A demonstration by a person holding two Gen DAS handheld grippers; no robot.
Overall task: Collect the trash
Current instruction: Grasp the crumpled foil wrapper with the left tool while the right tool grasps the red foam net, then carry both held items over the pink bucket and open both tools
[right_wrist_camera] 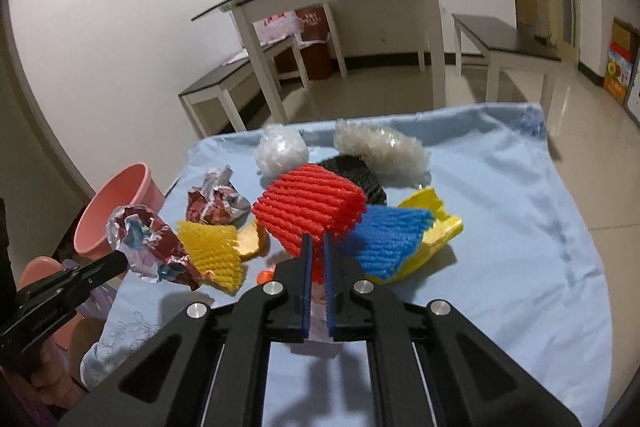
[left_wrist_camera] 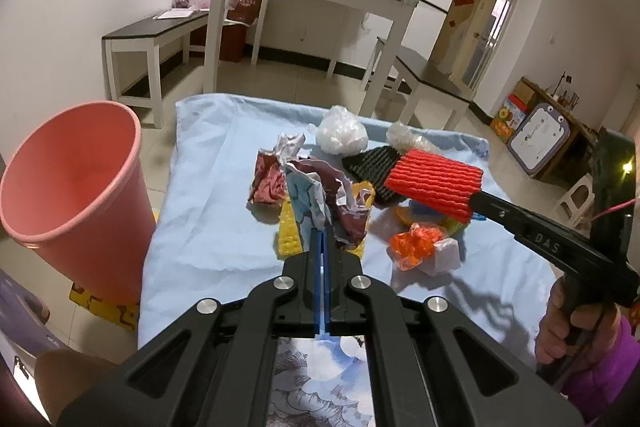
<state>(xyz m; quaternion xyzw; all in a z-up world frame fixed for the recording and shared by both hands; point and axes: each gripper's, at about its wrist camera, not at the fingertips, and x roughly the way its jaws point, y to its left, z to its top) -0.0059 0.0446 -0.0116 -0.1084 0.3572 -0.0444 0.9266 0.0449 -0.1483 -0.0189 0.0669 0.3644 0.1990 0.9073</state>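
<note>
My left gripper [left_wrist_camera: 323, 233] pinches crumpled paper [left_wrist_camera: 320, 203]; my right gripper [right_wrist_camera: 316, 247] squeezes the red foam net [right_wrist_camera: 308, 215]. Either may spring loose short of the pink bin [left_wrist_camera: 68, 187] beside me.

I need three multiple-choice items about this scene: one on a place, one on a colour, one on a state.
1. Where is the pink bin?
A. On the glass table
B. On the floor beside the blue cloth
C. On a bench

2. What colour is the foam net in the right hand-held gripper?
A. Red
B. Green
C. White

3. The left hand-held gripper is:
A. Open, empty
B. Shut on crumpled paper
C. Inside the bin

Answers: B, it stands off the cloth's edge; A, red ridges between the pads; B, paper is pinched.
</note>
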